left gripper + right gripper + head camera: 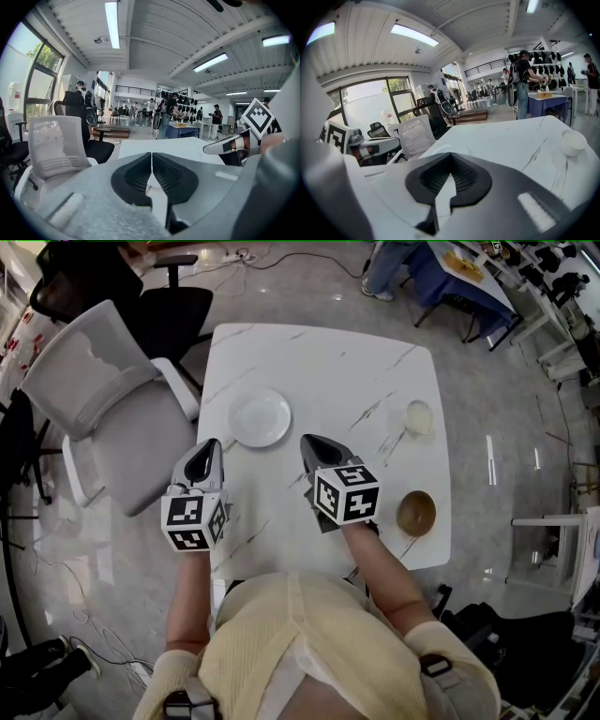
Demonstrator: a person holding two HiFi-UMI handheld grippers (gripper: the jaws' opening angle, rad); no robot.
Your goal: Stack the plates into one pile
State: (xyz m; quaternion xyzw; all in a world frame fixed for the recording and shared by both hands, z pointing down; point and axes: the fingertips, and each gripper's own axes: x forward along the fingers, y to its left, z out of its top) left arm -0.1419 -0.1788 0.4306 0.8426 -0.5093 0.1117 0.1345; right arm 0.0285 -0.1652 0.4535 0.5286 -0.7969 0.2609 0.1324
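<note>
Head view: white marble-veined tabletop [328, 362], square with rounded corners.

Three pieces of tableware on it, all apart from one another, nothing stacked:
- white plate [260, 417]: left of centre, lying flat and empty.
- small white dish [419, 415]: towards the right edge, level with the plate. In the right gripper view it sits at the far right of the tabletop [573, 142].
- brown bowl [415, 513]: near the right front corner, on the near side of the white dish.

Left gripper [212, 444]: held over the front left edge of the tabletop, tip just short of the near rim of the white plate. Whether it touches the plate cannot be told from this view. In its own view the fingers meet along a straight seam [151, 153], fully closed, with nothing between them.

Right gripper [307, 439]: held over the tabletop just right of the white plate, well apart from the brown bowl. In its own view the fingers are likewise closed tip to tip [450, 154] and hold nothing.

Each gripper carries a marker cube [346, 491].

Grey office chair [103, 399] stands against the tabletop's left side, with a black chair [173, 310] behind it.
</note>
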